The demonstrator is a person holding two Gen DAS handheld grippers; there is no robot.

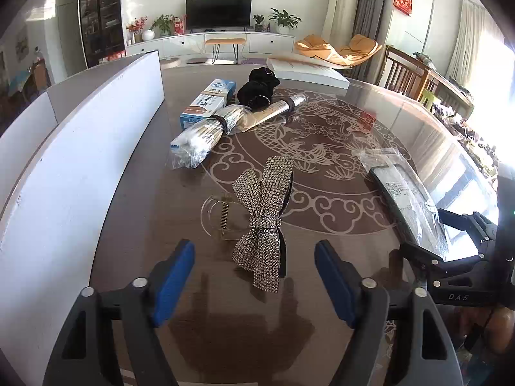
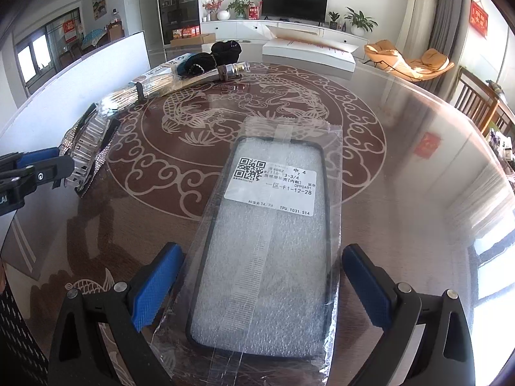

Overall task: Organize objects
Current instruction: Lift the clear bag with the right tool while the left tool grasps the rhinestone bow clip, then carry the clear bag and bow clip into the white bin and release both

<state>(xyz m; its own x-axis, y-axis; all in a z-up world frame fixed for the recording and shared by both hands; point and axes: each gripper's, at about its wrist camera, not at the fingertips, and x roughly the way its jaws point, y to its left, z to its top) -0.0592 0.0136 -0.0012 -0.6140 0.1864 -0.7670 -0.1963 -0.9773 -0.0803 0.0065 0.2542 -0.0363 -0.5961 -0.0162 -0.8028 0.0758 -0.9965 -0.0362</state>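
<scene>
My left gripper and right gripper both carry blue ribbed pads on black arms. The table is dark brown under glass, with a pale fish and cloud-scroll pattern. The bow hair clip glitters silver with rhinestones over black backing. The phone case has a black rim, white foam filling and a white label printed in black. The scrunchie is black.
</scene>
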